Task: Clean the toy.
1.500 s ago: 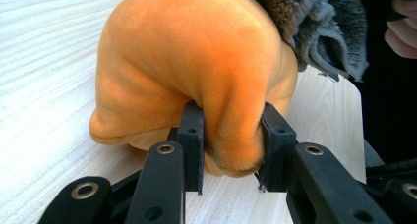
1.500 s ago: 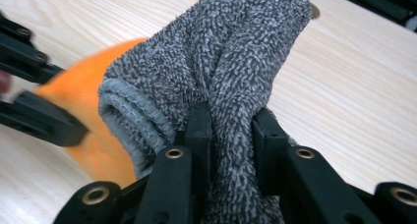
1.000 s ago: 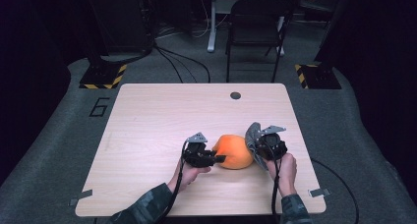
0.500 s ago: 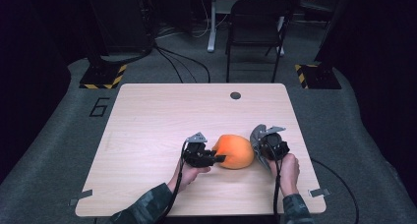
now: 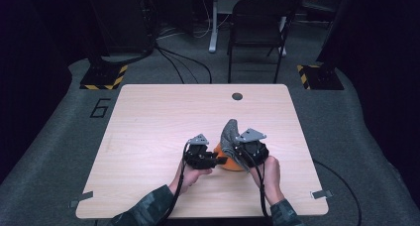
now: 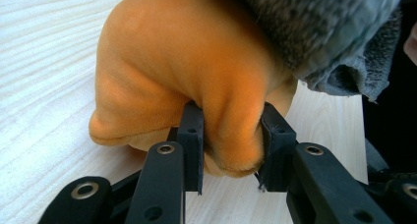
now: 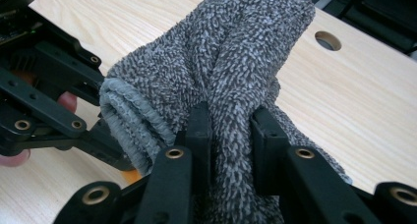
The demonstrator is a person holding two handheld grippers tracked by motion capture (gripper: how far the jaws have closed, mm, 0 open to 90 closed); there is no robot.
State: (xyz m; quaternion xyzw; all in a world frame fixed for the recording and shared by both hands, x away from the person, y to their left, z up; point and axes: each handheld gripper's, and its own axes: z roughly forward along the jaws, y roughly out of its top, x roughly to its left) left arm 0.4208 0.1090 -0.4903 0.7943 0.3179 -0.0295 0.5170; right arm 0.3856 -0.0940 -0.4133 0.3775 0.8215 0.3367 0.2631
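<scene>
An orange plush object [image 5: 229,165] lies on the wooden table [image 5: 163,117], toward its front. My left gripper [image 5: 221,160] is shut on a fold of the plush [image 6: 196,62], whose soft fabric bulges between the jaws of my left gripper [image 6: 231,130]. My right gripper [image 5: 236,153] is shut on a grey terry cloth [image 5: 229,133] and holds it up over the right side of the plush. In the right gripper view the cloth [image 7: 236,52] rises in a thick fold from my right gripper [image 7: 230,123]. The cloth [image 6: 319,32] drapes onto the top right of the plush.
A round cable hole [image 5: 237,96] sits near the table's far edge. A dark chair [image 5: 260,18] stands behind the table, with cables on the floor. The other gripper [image 7: 49,101] shows close at the left of the right gripper view.
My right gripper has moved left and up with the grey cloth, from beside the plush to over its right side. The left gripper has kept still on the plush.
</scene>
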